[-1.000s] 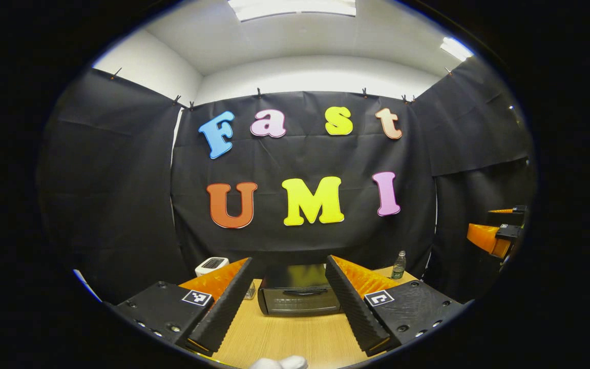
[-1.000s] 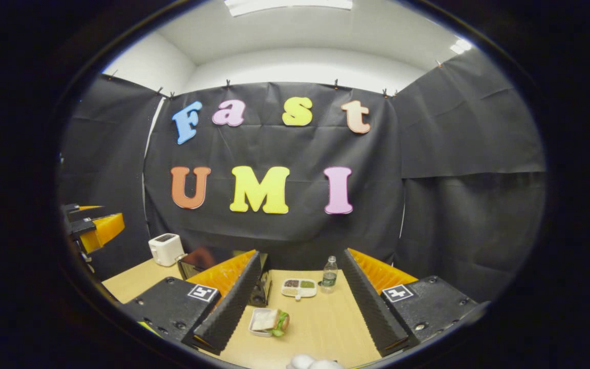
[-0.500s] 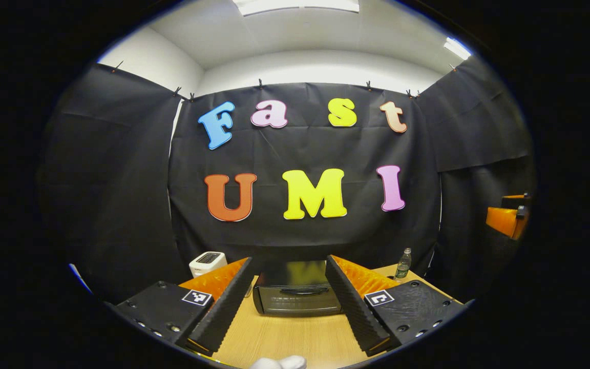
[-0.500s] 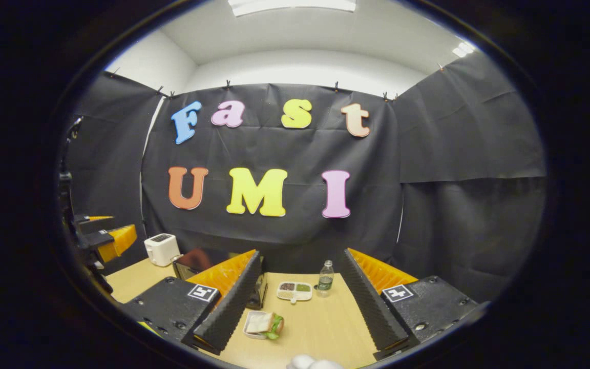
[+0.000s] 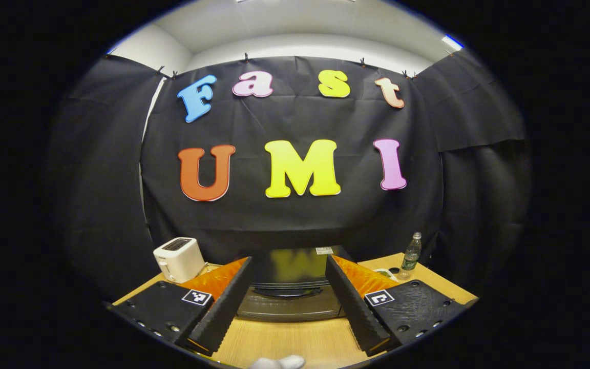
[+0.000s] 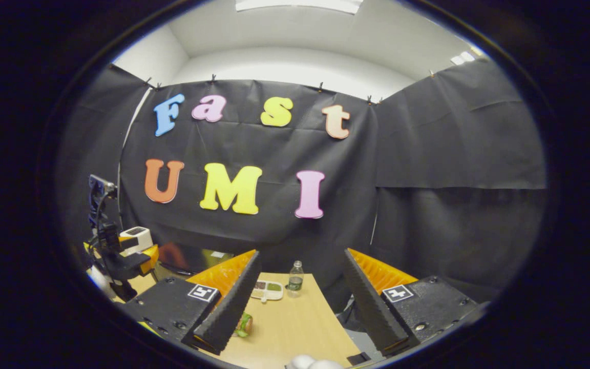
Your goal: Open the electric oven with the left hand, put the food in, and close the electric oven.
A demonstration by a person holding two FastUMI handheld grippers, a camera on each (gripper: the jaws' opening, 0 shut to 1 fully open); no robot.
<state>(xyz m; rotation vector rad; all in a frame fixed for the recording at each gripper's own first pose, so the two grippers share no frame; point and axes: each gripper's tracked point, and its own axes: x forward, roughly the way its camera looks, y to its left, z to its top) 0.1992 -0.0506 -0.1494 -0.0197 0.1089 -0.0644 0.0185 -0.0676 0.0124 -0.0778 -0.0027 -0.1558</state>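
My left gripper (image 5: 287, 302), fingers wide, faces the closed oven (image 5: 290, 294) on the bench (image 5: 295, 341). My right gripper (image 6: 300, 302), wide too, has the sandwich (image 6: 244, 325) beside it. Misjudge the handle (image 5: 287, 291) and I'd shove the oven back.

1. A light wooden table (image 5: 295, 343) carries everything.
2. A dark electric oven (image 5: 290, 284) stands at the middle of the table, its door shut.
3. A white toaster (image 5: 178, 259) sits on the table to the oven's left.
4. A clear water bottle (image 5: 411, 251) stands upright toward the far right corner.
5. In the right gripper view, a divided white dish (image 6: 267, 290) lies just beside the bottle, and the food (image 6: 244, 325), partly hidden, lies nearer on the wood.
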